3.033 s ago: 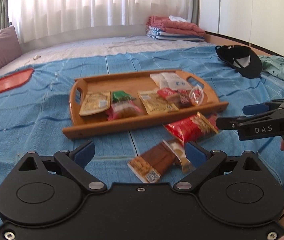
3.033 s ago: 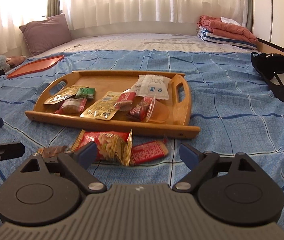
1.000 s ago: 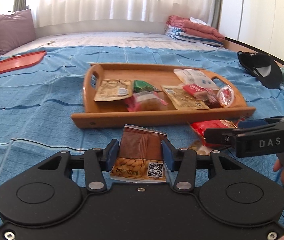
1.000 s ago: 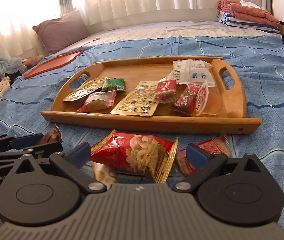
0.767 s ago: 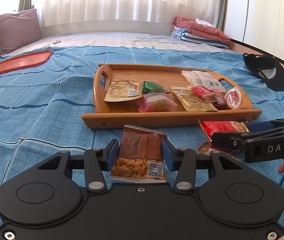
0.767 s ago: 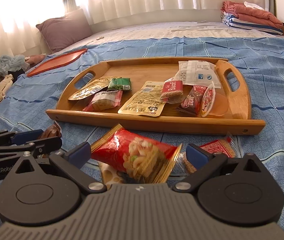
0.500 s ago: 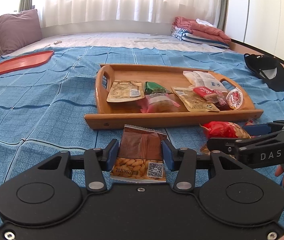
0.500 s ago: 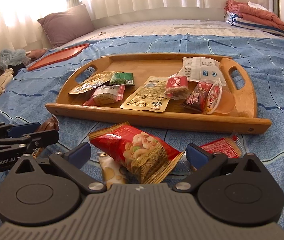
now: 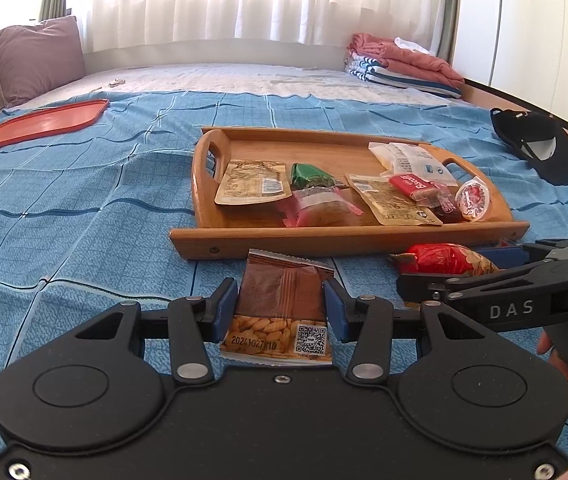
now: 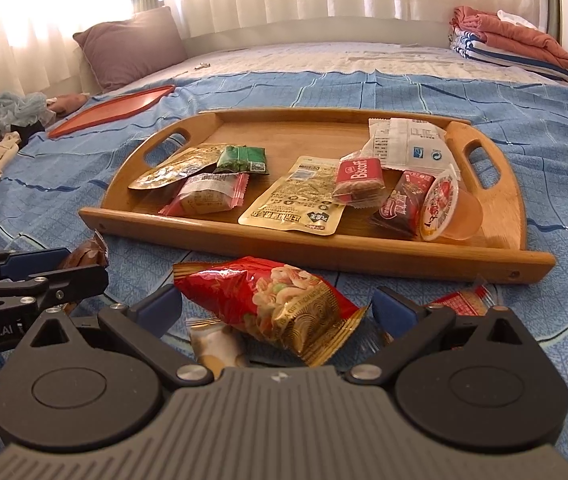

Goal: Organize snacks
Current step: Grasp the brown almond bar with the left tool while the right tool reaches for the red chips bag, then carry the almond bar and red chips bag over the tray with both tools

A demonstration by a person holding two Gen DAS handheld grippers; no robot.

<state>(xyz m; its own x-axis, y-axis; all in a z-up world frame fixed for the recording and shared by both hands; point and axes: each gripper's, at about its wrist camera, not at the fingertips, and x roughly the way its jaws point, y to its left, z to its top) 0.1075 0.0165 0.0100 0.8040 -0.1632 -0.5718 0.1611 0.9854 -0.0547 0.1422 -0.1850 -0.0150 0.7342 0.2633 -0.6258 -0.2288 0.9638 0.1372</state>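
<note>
My left gripper is shut on a brown almond packet and holds it above the blue bedspread, in front of the wooden tray. The tray holds several snack packets and a jelly cup. My right gripper is open, with a red and gold nut bag lying between its fingers on the bed. The bag shows in the left wrist view too. A pale packet lies under the bag and a small red packet lies to its right.
An orange tray lid lies far left on the bed. A purple pillow and folded towels sit at the back. A black cap lies at the right. Crumpled cloths lie off the left edge.
My left gripper closed on the almond packet and lifted it. My right gripper moved forward and lower around the red nut bag, its fingers still open.
</note>
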